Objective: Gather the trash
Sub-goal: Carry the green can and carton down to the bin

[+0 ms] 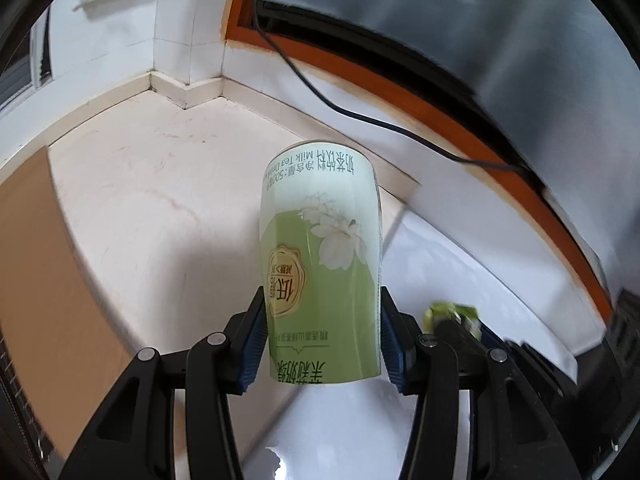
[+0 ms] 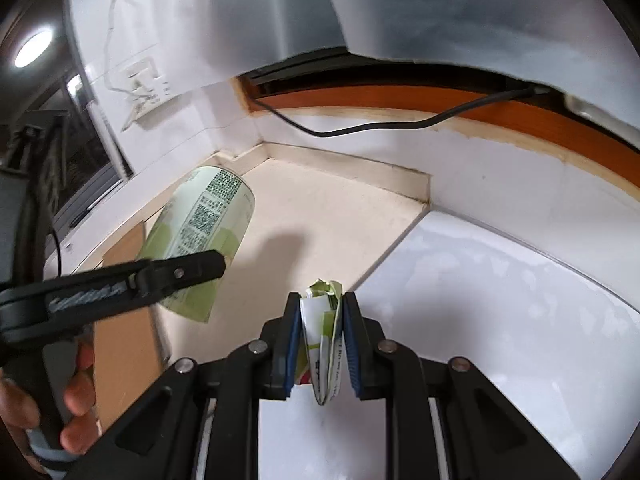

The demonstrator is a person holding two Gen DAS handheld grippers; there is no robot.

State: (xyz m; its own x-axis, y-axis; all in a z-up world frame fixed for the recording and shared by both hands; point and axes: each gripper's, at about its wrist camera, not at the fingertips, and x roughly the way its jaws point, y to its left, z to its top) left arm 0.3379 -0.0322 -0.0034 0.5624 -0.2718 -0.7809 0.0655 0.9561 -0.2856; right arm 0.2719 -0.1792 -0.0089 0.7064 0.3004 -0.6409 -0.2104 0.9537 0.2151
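Note:
My left gripper (image 1: 322, 320) is shut on a green and white milk tea bottle label sleeve (image 1: 320, 264), held upside down above the floor. It also shows in the right wrist view (image 2: 200, 232), with the left gripper (image 2: 208, 264) clamped across it. My right gripper (image 2: 322, 320) is shut on a crumpled green and white carton (image 2: 322, 336), squeezed flat between the blue pads. The carton's tip and the right gripper show at the right in the left wrist view (image 1: 452, 314).
Beige floor (image 1: 152, 208) meets a white tiled wall corner (image 1: 188, 92). A brown cardboard sheet (image 1: 44, 280) lies at the left. A white surface (image 2: 480, 300) is at the right. A black cable (image 1: 360, 116) hangs under an orange-edged ledge (image 1: 460, 120).

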